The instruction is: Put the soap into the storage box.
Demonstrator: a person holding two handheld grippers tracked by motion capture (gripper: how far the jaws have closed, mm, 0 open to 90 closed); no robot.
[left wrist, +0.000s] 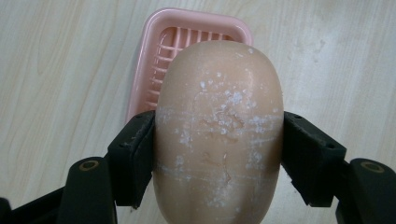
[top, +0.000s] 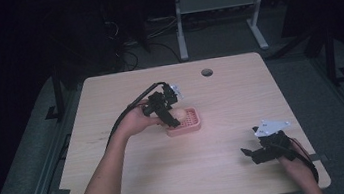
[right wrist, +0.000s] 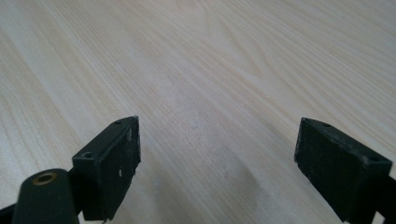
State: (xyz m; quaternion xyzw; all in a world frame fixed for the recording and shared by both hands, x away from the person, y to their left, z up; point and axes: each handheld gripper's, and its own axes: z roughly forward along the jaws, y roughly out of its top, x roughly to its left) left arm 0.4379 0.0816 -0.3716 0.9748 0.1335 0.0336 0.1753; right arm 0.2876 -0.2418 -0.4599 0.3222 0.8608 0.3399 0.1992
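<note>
Left hand-held gripper [left wrist: 218,154]: clamped on the soap bar [left wrist: 218,135], held above the pink soap dish [left wrist: 149,60].
Right hand-held gripper [right wrist: 218,163]: spread wide, nothing held, over the worktop [right wrist: 210,70].

A pale wood-grain tabletop [top: 229,160] with rounded corners has a round cable hole [top: 206,72] near its far edge. Grey floor [top: 213,41] surrounds it (the room beyond is very dark). A white desk frame [top: 218,1] stands behind, with loose cables [top: 129,57] lying nearby.

A wooden table [top: 135,177] with a round grommet hole [top: 206,72].
</note>
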